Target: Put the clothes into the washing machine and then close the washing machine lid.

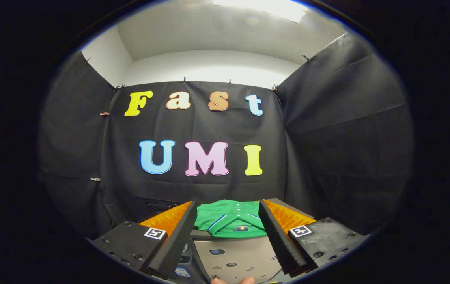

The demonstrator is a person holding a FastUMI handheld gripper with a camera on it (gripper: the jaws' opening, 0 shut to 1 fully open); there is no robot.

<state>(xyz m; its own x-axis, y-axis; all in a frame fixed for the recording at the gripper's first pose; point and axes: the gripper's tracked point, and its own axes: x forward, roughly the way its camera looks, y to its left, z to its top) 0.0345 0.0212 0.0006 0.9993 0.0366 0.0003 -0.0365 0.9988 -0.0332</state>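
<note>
Two black ridged fingers of my gripper (228, 236) stand wide apart, holding nothing. Straight ahead of them, framed by the gap, the folded green shirt with white-and-blue trim (230, 223) lies across the grey washing machine top (236, 256), just beyond its control panel.

A folded shirt (230, 223) lies on the washing machine (232, 256), just beyond the spread tongs (228, 215); the booth wall stands behind.
</note>
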